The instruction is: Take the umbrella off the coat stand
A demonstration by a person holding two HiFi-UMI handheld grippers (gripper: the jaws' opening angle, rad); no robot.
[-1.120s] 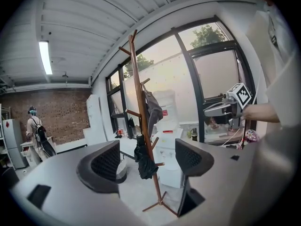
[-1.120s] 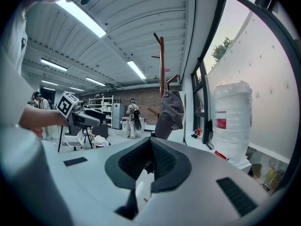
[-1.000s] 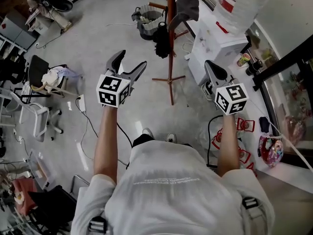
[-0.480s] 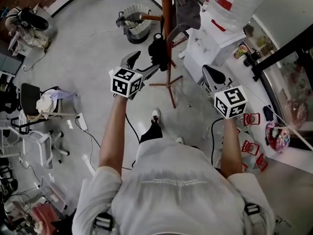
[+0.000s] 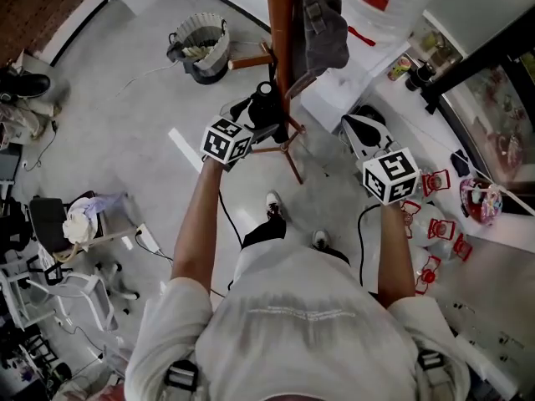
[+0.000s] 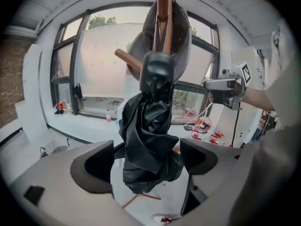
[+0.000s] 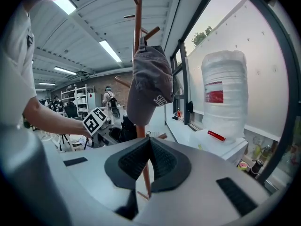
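Note:
A black folded umbrella point(image 5: 266, 105) hangs from a peg of the wooden coat stand point(image 5: 280, 23), below a grey cap point(image 5: 322, 23). In the left gripper view the umbrella point(image 6: 150, 140) hangs between the wide jaws of my left gripper point(image 6: 146, 157). The jaws are opening, and the pads stand at its sides without pressing on it. In the head view the left gripper point(image 5: 259, 117) is at the stand. My right gripper point(image 5: 361, 125) hovers to the right of the stand, shut and empty. Its view shows the right gripper point(image 7: 150, 140) closed before the pole point(image 7: 137, 36) and the cap point(image 7: 150, 84).
A white water dispenser point(image 5: 351, 65) with a large bottle point(image 7: 223, 98) stands right of the stand. A bin point(image 5: 201, 44) sits behind it on the floor. Red-capped items point(image 5: 435, 224) lie at the right. Office chairs point(image 5: 67, 282) and a cable point(image 5: 159, 241) occupy the left.
The person has stepped up to the coat stand. The left gripper has gone forward and down to the umbrella, its jaws now around it. The right gripper has moved forward a little.

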